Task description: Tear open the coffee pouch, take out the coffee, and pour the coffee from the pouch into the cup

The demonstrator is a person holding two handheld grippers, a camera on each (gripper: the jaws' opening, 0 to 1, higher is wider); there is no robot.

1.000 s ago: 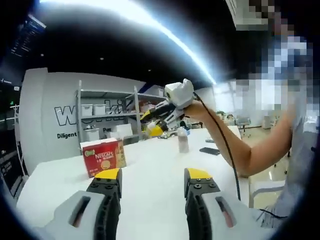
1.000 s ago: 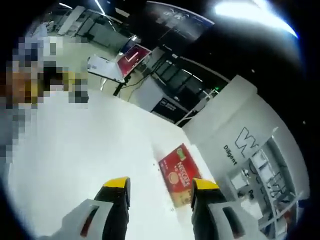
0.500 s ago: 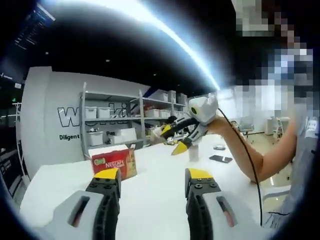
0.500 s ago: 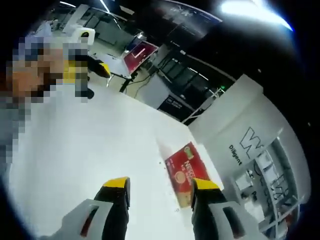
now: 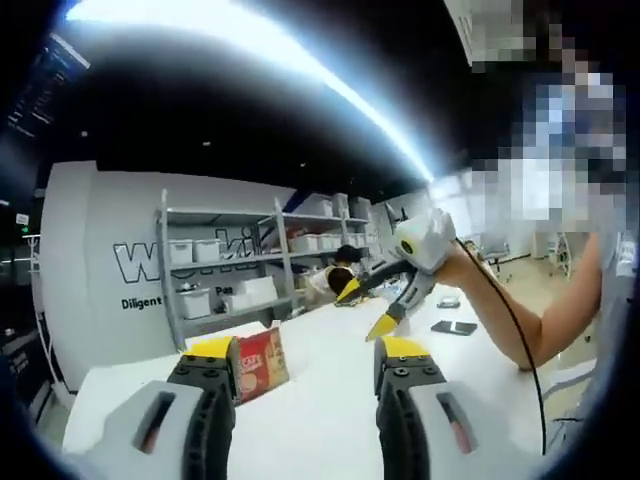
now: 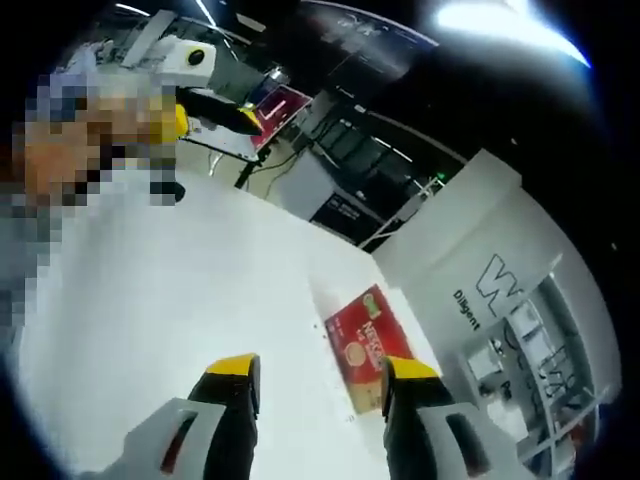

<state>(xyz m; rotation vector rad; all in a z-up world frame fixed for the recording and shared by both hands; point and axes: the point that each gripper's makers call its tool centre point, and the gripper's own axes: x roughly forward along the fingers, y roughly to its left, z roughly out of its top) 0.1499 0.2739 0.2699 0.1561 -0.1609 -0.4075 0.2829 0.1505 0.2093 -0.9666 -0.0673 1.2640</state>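
The left claw (image 5: 305,365) is standing released in the left gripper view, its two yellow-tipped jaws rising well apart with nothing between them; the white bench (image 5: 320,370) is lying beyond the jaws; the red coffee box (image 5: 260,362) is standing upright on the bench, just right of the left jaw, which is covering its left edge; the right claw (image 5: 362,312) is hovering above the bench farther right, its yellow tips spread and carrying nothing, while the person's hand (image 5: 455,265) is gripping its white body and a dark cable is trailing along the forearm; a dark flat object (image 5: 453,327) is lying on the bench to the far right, too small to identify; grey shelving (image 5: 225,265) loaded with white bins is standing against the lettered wall behind the bench. In the right gripper view the right claw (image 6: 320,375) is likewise released, jaws parted and empty; the coffee box (image 6: 368,346) is lying on the bench (image 6: 190,300) just beyond the right jaw, which is overlapping its near corner; the left claw (image 6: 225,112) is appearing at the upper left, with its white body and one dark yellow-marked jaw over the far bench edge; whether it is parted cannot be told from this view.
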